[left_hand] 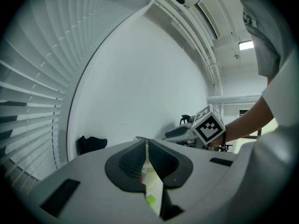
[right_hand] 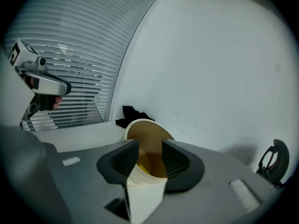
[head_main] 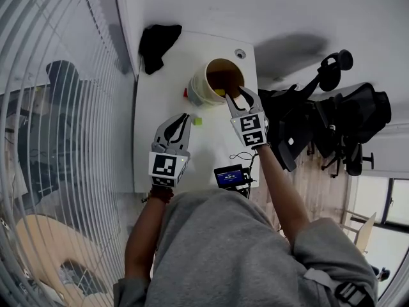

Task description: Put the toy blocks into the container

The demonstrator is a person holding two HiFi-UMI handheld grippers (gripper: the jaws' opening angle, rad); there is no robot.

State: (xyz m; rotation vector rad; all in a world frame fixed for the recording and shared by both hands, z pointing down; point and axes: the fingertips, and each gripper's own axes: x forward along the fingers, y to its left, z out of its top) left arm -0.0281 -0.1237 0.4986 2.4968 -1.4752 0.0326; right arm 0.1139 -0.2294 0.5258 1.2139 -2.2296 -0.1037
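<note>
A cream round container [head_main: 206, 85] stands at the far side of the white table [head_main: 160, 152]. A yellow block [right_hand: 141, 168] lies inside it. My right gripper [head_main: 239, 96] hovers at the container's near right rim; in the right gripper view its jaws [right_hand: 149, 147] stand open with nothing between them, and the container [right_hand: 145, 130] is just beyond them. A small green block [head_main: 197, 121] lies on the table just right of my left gripper [head_main: 184, 119], which is shut and empty. A red block [head_main: 186, 93] sits against the container's left side.
A black cloth [head_main: 160, 43] lies at the table's far left corner. A small device with a lit blue screen [head_main: 230, 176] and a cable sit at the near right edge. Black office chairs [head_main: 345, 120] stand right of the table. Window blinds [head_main: 51, 139] run along the left.
</note>
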